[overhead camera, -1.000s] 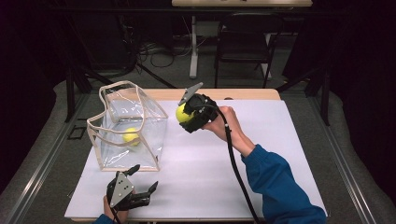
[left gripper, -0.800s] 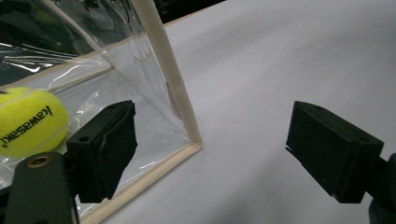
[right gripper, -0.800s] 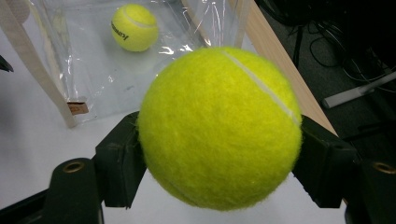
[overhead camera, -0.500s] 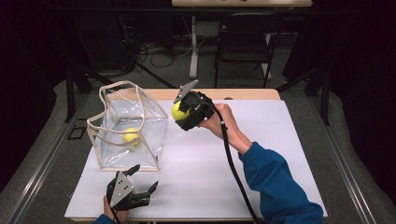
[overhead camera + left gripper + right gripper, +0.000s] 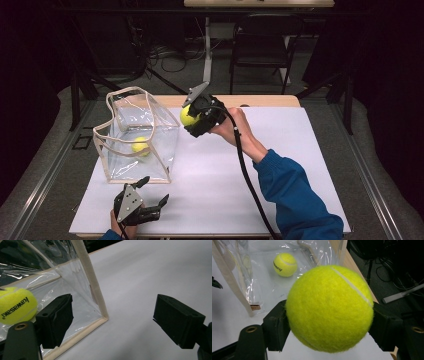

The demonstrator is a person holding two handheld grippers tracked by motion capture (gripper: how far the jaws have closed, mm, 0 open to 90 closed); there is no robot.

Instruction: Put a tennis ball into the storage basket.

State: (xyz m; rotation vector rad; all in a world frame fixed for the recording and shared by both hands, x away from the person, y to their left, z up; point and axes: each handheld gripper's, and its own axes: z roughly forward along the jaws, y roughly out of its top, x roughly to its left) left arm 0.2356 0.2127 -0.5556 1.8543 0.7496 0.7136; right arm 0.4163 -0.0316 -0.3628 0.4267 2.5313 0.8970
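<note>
1. Sitting at the left of the white bench (image 5: 280, 165), the clear bag (image 5: 137, 135) stands up with its top open and a tan edge all around.
2. A yellow ball in the bag (image 5: 140, 146) lies on the bag's floor. In my left gripper view I see black letters on this ball, and the bag's near corner is between my two jaws.
3. My left hand-held gripper (image 5: 150, 197) is low by the near edge of the bench, just in front of the bag. Its jaws are spread wide and nothing is between them.
4. My left hand (image 5: 122, 229) peeks in at the bottom.
5. My right hand-held gripper (image 5: 189, 116) is up in the air, just beside the bag's right top corner. It is pinching a yellow ball (image 5: 187, 115), one jaw on each side.
6. In my right gripper view the pinched ball looks big and fuzzy, with a white seam, and the bag with the other ball shows behind it.
7. My right hand (image 5: 235, 130) and blue sleeve (image 5: 295, 192) reach in from the bottom right, and a black cable (image 5: 247, 175) hangs along my arm.
</note>
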